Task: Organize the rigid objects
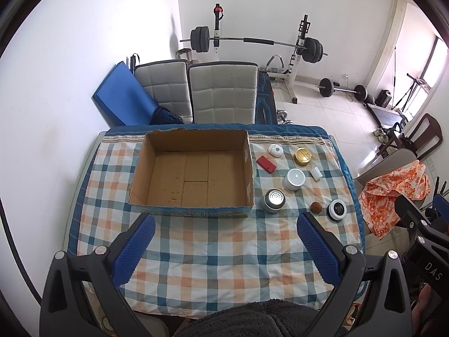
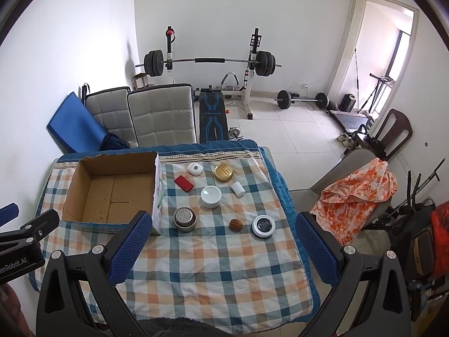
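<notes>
An empty open cardboard box [image 1: 193, 196] [image 2: 84, 191] sits on the checked tablecloth [image 1: 219, 252] [image 2: 213, 266]. To its right lie a red flat case [image 1: 266, 164] [image 2: 183, 183], a white rounded case [image 1: 275, 150] [image 2: 195, 169], a gold round tin [image 1: 302, 156] [image 2: 223, 172], a white round jar [image 1: 294, 179] [image 2: 211, 196], a small white cylinder [image 1: 316, 173] [image 2: 238, 189], a metal perforated lid [image 1: 274, 200] [image 2: 184, 219], a brown walnut-like ball [image 1: 316, 206] [image 2: 235, 224] and a white-rimmed black disc [image 1: 337, 209] [image 2: 263, 225]. My left gripper [image 1: 226, 224] and right gripper [image 2: 220, 224] are open, empty, above the near table.
Two padded chairs [image 1: 221, 92] [image 2: 162, 118] stand behind the table. A chair with an orange cloth [image 1: 393, 193] [image 2: 356, 193] is to the right. A barbell rack [image 1: 252, 42] [image 2: 210, 61] stands by the far wall.
</notes>
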`<state>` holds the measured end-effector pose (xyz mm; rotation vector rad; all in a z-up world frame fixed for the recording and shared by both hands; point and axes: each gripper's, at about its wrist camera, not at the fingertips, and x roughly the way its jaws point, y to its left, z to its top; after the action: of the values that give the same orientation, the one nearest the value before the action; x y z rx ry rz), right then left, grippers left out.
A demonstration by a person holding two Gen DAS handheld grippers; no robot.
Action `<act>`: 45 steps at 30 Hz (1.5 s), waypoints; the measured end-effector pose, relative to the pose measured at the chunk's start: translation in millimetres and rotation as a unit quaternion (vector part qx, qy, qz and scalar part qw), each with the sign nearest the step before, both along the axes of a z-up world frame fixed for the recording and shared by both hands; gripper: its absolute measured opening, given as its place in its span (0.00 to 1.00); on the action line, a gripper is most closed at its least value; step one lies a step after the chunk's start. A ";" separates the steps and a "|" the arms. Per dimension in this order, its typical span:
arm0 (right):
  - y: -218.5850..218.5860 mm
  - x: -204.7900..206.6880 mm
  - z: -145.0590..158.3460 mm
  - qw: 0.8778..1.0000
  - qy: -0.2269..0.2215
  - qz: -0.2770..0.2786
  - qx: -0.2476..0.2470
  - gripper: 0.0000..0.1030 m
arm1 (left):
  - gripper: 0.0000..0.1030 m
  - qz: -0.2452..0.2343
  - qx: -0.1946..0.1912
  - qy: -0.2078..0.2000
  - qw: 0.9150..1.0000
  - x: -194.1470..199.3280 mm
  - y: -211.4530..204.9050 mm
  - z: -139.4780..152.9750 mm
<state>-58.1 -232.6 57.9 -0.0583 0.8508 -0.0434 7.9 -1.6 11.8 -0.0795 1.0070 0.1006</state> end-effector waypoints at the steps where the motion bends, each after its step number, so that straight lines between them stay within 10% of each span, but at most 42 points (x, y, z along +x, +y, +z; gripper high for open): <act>1: -0.2 0.1 0.2 1.000 0.001 0.000 0.001 1.00 | 1.00 0.000 -0.001 0.001 1.000 0.6 0.5 1.2; 45: -10.9 22.9 -6.4 1.000 0.023 0.003 0.008 1.00 | 1.00 -0.005 -0.004 0.002 1.000 15.7 -4.9 -5.8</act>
<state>-35.2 -243.5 51.5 -0.0473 0.8959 -0.0308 23.6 -6.5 6.0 -0.0811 1.0127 0.0871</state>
